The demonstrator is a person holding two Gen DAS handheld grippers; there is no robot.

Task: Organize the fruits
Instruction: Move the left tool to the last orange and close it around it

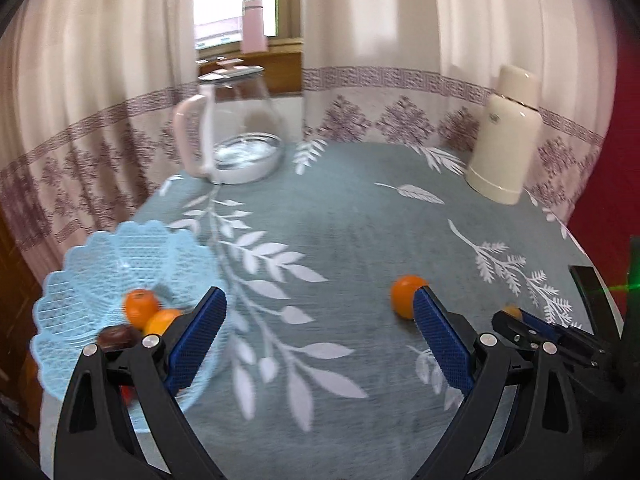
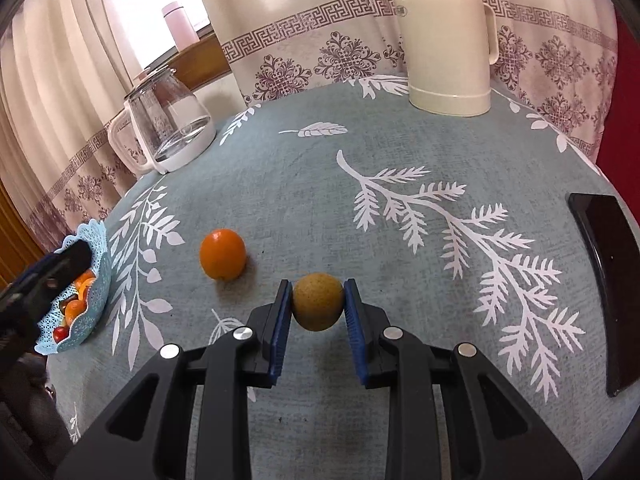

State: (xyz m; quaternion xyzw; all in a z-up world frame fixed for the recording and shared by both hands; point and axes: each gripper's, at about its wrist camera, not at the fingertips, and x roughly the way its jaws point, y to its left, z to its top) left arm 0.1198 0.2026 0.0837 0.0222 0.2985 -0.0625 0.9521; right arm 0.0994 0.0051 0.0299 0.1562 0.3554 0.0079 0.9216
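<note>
Pinching the brownish-green fruit (image 2: 318, 301) across its middle, the right gripper (image 2: 317, 320) holds something that looks light, firm and round, apt to roll if squeezed off-centre; it sits mid-table, near the loose orange (image 2: 222, 254). The left gripper (image 1: 318, 334) hangs spread and empty beside the blue basket (image 1: 76, 280) at the table's left edge, where its fingers hide some fruit; whether the held fruit is lifted is unclear.

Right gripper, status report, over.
Right gripper shut on brown fruit. Left gripper open, empty, beside blue basket. One orange loose on table. Path clear.
</note>
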